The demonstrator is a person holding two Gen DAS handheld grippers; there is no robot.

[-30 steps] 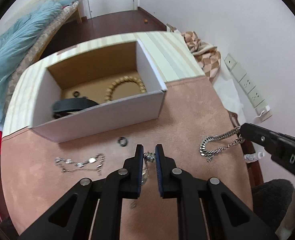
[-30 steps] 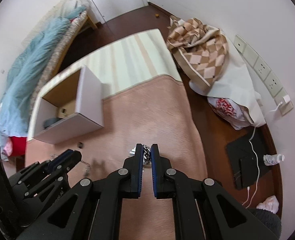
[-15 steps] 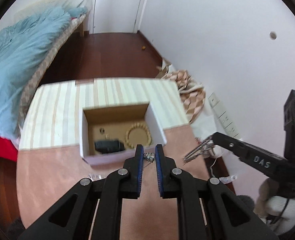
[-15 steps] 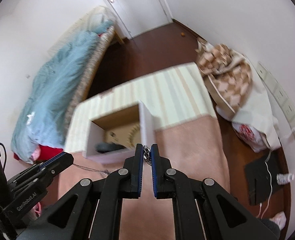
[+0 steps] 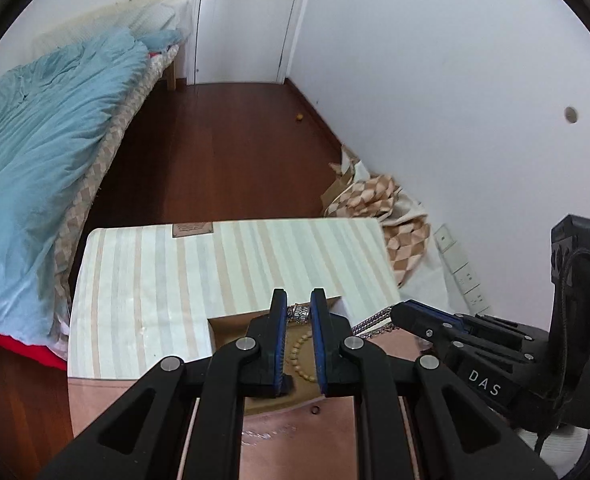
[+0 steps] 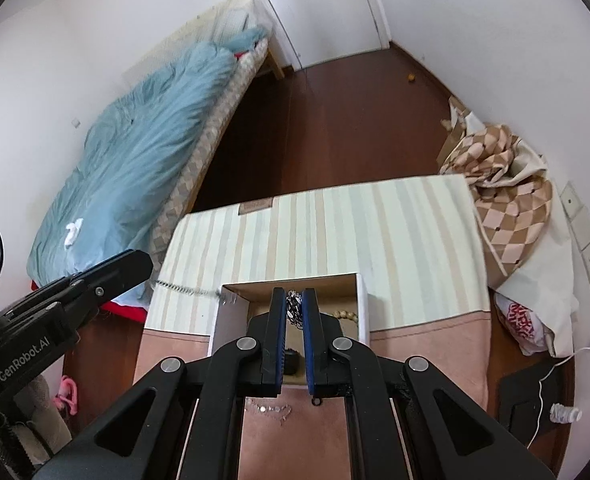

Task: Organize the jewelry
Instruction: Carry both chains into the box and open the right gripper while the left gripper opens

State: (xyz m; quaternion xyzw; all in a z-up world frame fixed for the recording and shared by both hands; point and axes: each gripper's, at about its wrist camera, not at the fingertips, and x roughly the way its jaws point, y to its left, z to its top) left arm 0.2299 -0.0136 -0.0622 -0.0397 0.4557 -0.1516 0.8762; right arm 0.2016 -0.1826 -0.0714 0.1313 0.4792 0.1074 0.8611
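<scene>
Above striped table point(image 6: 335, 220), left tongs point(image 5: 298, 312) clamp a chain point(image 6: 183, 289) (seemingly horizontal); right tongs point(image 6: 293, 308) pinch dangling bracelet point(image 6: 293, 309).

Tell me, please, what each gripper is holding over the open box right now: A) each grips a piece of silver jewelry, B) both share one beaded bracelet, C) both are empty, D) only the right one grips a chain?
A: the left gripper pinches a silver beaded piece and the right gripper a silver chain, above the box.

Both wrist views look steeply down over the open box point(image 5: 231, 330), from close above.
</scene>
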